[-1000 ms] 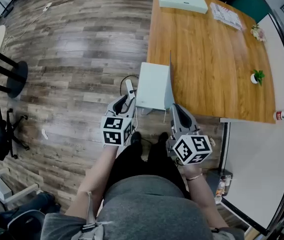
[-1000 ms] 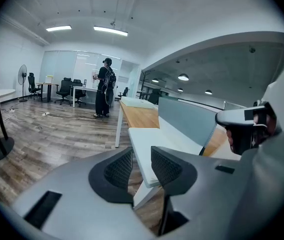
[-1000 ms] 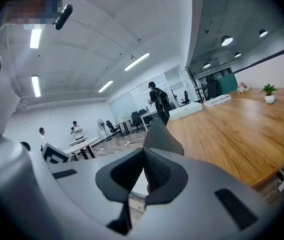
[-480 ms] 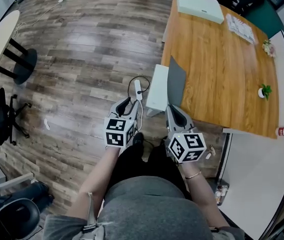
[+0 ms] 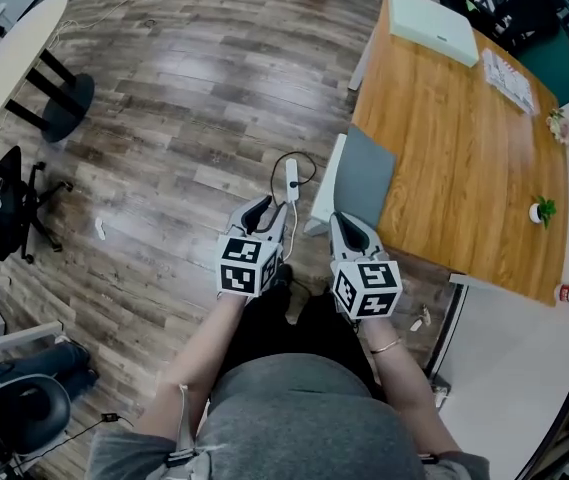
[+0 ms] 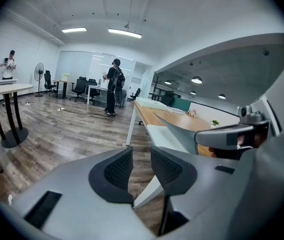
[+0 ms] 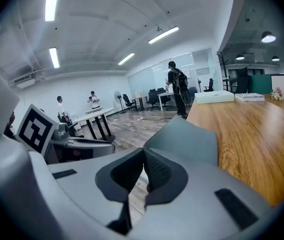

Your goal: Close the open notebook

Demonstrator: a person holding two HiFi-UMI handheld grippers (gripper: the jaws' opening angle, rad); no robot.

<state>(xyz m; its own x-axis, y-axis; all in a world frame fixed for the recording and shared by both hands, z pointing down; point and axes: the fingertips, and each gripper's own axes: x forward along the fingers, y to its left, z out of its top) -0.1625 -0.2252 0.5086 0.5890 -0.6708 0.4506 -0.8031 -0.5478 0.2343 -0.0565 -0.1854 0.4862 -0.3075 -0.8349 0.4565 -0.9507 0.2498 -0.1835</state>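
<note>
At the near corner of the long orange wooden table [image 5: 464, 138], about one o'clock from both tongs, lies one open grey-and-white notebook [image 5: 364, 180]. Its long axis runs twelve to six along the table edge, the white half jutting past it and the grey cover tilting toward three o'clock. The left gripper [image 5: 262, 206] shows a narrow empty slit between its jaws. The right gripper [image 5: 344, 222] is pinched together on nothing. One small white pot [image 5: 535, 215] holds a green plant.
</note>
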